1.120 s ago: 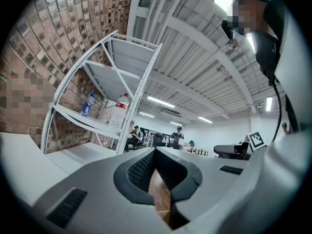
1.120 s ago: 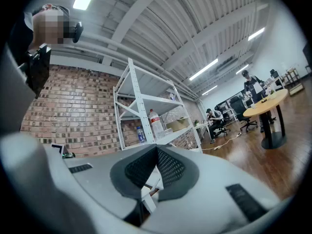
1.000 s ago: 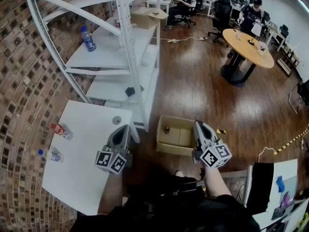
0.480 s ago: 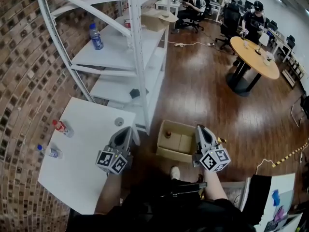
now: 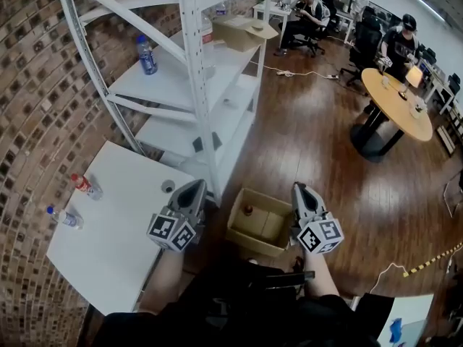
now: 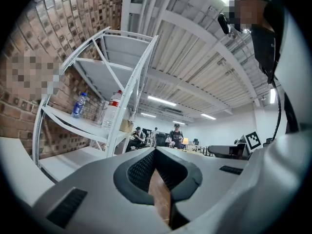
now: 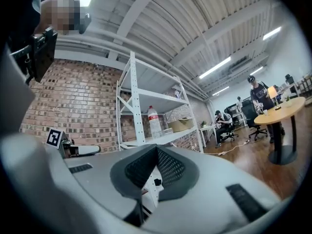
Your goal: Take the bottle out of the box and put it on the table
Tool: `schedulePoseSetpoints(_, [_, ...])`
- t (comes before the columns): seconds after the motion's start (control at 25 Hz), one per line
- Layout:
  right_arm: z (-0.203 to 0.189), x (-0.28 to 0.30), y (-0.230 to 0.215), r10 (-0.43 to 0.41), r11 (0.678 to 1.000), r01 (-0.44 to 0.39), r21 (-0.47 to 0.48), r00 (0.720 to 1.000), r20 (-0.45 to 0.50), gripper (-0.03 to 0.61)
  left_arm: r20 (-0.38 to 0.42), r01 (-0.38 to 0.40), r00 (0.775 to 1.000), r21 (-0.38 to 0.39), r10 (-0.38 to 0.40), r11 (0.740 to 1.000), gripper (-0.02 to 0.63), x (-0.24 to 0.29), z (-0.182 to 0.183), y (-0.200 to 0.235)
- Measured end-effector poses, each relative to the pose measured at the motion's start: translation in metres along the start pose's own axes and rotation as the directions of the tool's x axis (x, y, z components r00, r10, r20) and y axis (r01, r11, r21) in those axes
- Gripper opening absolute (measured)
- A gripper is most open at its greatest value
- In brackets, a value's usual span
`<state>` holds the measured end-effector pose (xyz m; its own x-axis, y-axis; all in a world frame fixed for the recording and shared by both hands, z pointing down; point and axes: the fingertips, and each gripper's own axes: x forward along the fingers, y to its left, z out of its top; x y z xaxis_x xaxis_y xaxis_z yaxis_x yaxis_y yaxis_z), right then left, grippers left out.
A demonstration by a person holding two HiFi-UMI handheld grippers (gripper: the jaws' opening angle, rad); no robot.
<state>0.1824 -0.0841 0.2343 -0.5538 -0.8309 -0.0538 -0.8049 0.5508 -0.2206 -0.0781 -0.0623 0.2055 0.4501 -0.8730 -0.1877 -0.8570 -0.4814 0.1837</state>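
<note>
- Head view: the cardboard box point(image 5: 248, 241) lies open on the wooden floor point(image 5: 311, 143), at about 6 o'clock from the frame's centre.
- The bottle point(image 5: 247, 210) stands inside the box, near its 10 o'clock corner. Only its small brownish top can be made out.
- The left tool point(image 5: 194, 187) is at the box's 9 o'clock, over the gap between the box and the white table point(image 5: 108, 259). It points toward 12 o'clock.
- The right tool point(image 5: 299, 191) is at the box's 3 o'clock, over that rim. It also points toward 12 o'clock.
- In the left gripper view, the left tool's jaws are pressed together with nothing between them. It faces the white shelf rack point(image 5: 189, 63) and the far office.
- In the right gripper view, the right tool's jaws are likewise pressed together and empty.
- The white table fills the 8 o'clock part of the head view.
- A red-capped bottle point(image 5: 85, 186) and a blue-capped bottle point(image 5: 64, 217) lie near its 9 o'clock edge.
- A small round grey thing point(image 5: 168, 186) sits near its 2 o'clock corner, just beside the left tool's tip.
- The rack stands at 11 o'clock, with a blue-labelled bottle point(image 5: 147, 55) on a shelf and a second cardboard box point(image 5: 246, 31) further along.
- A round wooden table point(image 5: 398, 103) stands at 2 o'clock, with seated people point(image 5: 312, 19) beyond it.
</note>
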Motion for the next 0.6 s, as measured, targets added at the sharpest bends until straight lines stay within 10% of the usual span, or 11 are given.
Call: schedulePoseSetpoints(0.6, [-0.031, 0.001, -0.102, -0.046, 0.995, 0.057, 0.079, 0.990, -0.131, 0.003, -0.106, -0.065, 0.993, -0.062, 0.058, 0.996, 0.003, 0.065, -0.058, -0.024])
